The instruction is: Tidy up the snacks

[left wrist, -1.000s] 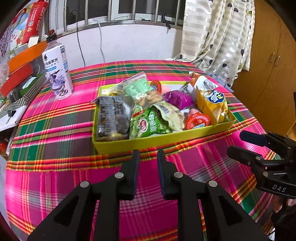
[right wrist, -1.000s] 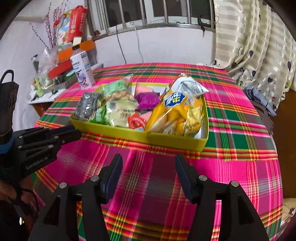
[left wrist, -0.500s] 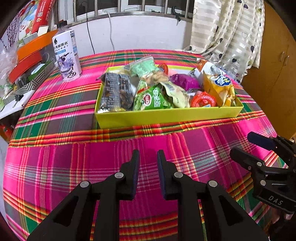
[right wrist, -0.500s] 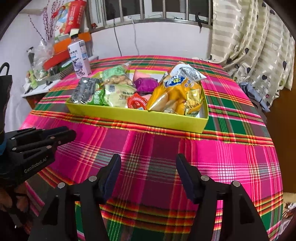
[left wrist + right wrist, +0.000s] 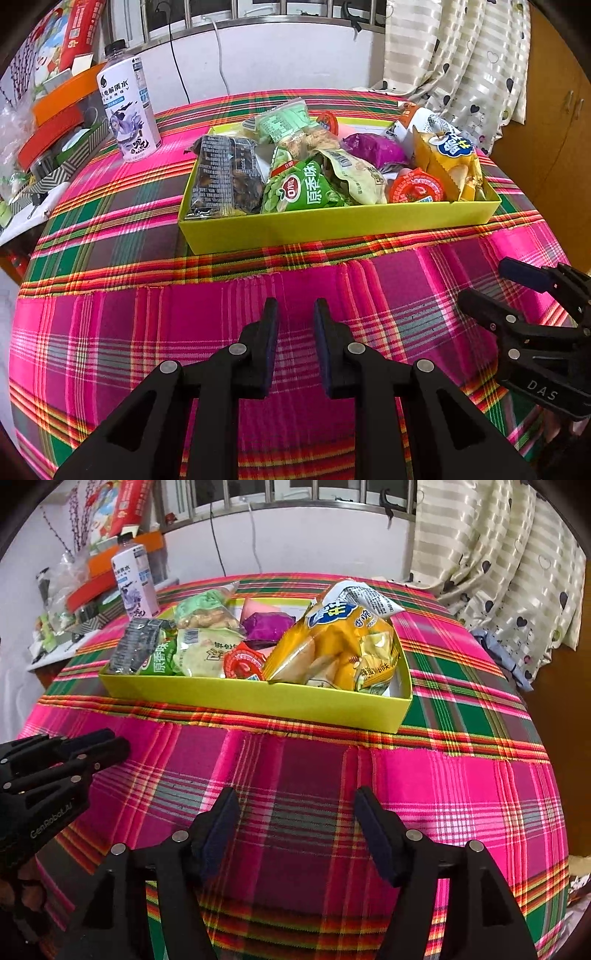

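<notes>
A yellow-green box [image 5: 332, 225] [image 5: 258, 698] stands on the pink plaid tablecloth, packed with snacks: a dark packet [image 5: 221, 177], a green bag [image 5: 303, 188], a red round cup [image 5: 415, 188], a purple pack [image 5: 373, 149] and a big yellow bag [image 5: 332, 642]. My left gripper [image 5: 295, 306] hovers over bare cloth in front of the box, its jaws almost together with nothing between them. My right gripper [image 5: 297, 797] hangs beside it to the right, also short of the box. Its jaws are opening and nothing is between them. Each gripper shows in the other's view [image 5: 485, 280] [image 5: 118, 740].
A white drink bottle [image 5: 129, 110] stands on the cloth left of the box. Beyond the table's left edge is a side table with orange and red boxes [image 5: 55, 122]. A curtain [image 5: 461, 55] and a wooden cabinet [image 5: 554, 129] are at the right.
Both grippers have sunk toward the cloth, and the box now sits higher in both views. The right jaws have spread wider. The left jaws look the same.
</notes>
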A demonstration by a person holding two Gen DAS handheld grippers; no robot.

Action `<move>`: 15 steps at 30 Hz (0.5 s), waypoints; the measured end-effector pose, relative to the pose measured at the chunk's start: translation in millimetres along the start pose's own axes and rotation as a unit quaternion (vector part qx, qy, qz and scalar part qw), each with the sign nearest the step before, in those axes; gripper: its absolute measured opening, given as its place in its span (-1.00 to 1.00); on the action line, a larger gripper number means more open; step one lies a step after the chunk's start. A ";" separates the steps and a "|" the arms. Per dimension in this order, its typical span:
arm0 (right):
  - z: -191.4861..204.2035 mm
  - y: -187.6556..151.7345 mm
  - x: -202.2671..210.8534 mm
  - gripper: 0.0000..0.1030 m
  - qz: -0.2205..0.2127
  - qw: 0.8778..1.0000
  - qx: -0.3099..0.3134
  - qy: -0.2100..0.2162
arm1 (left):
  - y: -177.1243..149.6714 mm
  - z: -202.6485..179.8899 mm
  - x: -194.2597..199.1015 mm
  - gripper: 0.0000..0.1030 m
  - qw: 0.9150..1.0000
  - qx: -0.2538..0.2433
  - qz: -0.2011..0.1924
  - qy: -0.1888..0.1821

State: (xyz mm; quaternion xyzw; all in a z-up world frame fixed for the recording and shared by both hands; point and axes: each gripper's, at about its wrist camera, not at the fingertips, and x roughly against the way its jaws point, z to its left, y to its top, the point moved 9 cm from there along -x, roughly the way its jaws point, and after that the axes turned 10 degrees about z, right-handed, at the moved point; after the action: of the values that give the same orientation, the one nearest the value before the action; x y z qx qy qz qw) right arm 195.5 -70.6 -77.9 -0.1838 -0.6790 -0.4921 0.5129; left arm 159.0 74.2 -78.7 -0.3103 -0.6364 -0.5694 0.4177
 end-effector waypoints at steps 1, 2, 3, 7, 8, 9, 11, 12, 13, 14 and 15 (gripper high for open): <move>-0.1 0.9 -0.9 0.31 0.000 1.000 0.001 -0.001 | 0.8 0.2 -0.2 -0.61 1.000 -0.001 -0.001 0.001; -0.1 1.5 -1.5 0.33 -0.001 1.000 0.001 -0.002 | 1.4 0.3 -0.4 -0.61 1.000 -0.001 -0.001 0.002; 0.1 1.9 -2.0 0.36 -0.001 1.000 0.002 -0.002 | 2.0 0.3 -0.7 -0.60 1.000 -0.001 -0.002 0.002; 0.4 3.6 -3.6 0.42 0.000 1.000 0.002 -0.002 | 4.4 0.4 -1.8 -0.54 1.000 -0.001 -0.007 0.006; 0.7 4.1 -3.9 0.45 0.001 1.000 0.002 -0.002 | 5.0 0.7 -2.0 -0.49 1.000 -0.001 -0.008 0.007; 0.8 4.4 -4.3 0.47 0.001 1.000 0.002 -0.002 | 5.6 1.6 -2.3 -0.42 1.000 0.001 -0.010 0.010; 1.5 5.2 -5.2 0.51 0.002 1.000 0.003 -0.002 | 6.2 4.7 -3.1 -0.26 1.000 0.007 -0.011 0.014; 1.8 5.6 -5.5 0.53 0.003 1.000 0.004 -0.001 | 6.3 6.9 -3.6 -0.17 1.000 0.012 -0.010 0.015; 1.9 5.9 -5.8 0.54 0.004 1.000 0.005 -0.001 | 6.6 9.2 -4.1 -0.14 1.000 0.017 -0.010 0.013; 2.1 6.2 -6.3 0.56 0.004 1.000 0.005 -0.001 | 6.9 10.2 -4.4 -0.12 1.000 0.019 -0.010 0.010; 2.3 6.5 -6.6 0.58 0.004 1.000 0.005 -0.001 | 6.9 10.3 -4.5 -0.10 1.000 0.018 -0.010 0.010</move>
State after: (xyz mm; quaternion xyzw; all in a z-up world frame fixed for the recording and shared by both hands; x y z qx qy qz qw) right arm 201.8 -64.0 -80.5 -0.1846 -0.6810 -0.4863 0.5154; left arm 165.3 85.8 -79.4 -0.2907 -0.6455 -0.5649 0.4239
